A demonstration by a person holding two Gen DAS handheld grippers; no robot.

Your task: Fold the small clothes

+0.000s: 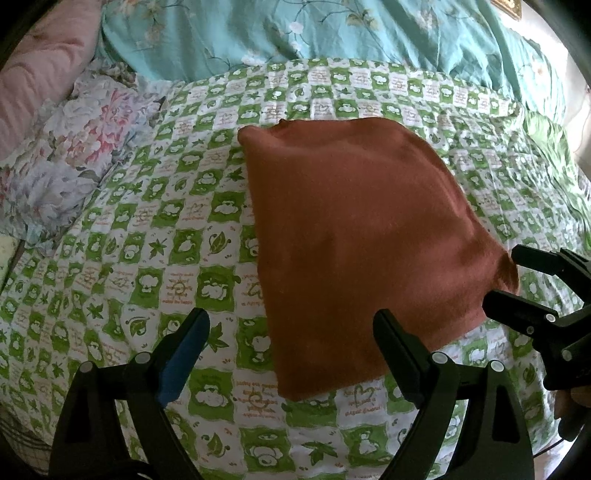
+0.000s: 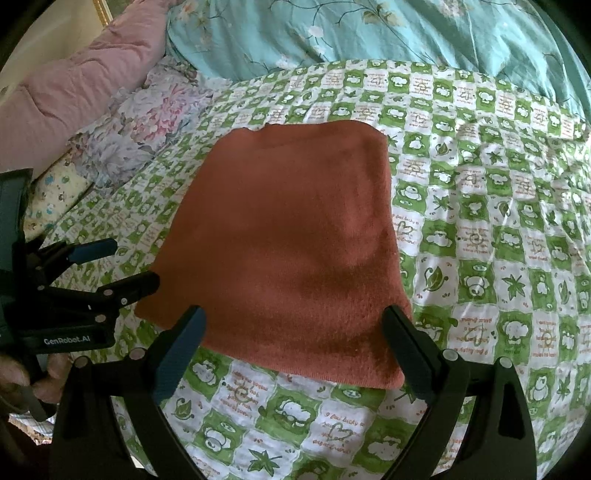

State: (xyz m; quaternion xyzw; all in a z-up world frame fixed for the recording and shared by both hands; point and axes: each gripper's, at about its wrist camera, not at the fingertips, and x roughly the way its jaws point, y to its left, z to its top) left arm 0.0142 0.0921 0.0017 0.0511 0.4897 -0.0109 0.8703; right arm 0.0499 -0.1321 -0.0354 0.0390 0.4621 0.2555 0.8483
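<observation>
A rust-orange cloth (image 1: 354,236) lies folded flat on the green-and-white checked bedspread (image 1: 155,243); it also shows in the right wrist view (image 2: 288,251). My left gripper (image 1: 291,332) is open and empty, hovering over the cloth's near left corner. My right gripper (image 2: 295,332) is open and empty, its fingers spread over the cloth's near edge. The right gripper also shows at the cloth's right corner in the left wrist view (image 1: 517,273). The left gripper shows at the cloth's left edge in the right wrist view (image 2: 122,266).
A turquoise floral duvet (image 1: 332,33) lies bunched along the far side of the bed. A pink quilt (image 1: 40,85) and a floral pillow (image 1: 74,147) sit at the far left. The checked bedspread (image 2: 498,240) stretches out to the right of the cloth.
</observation>
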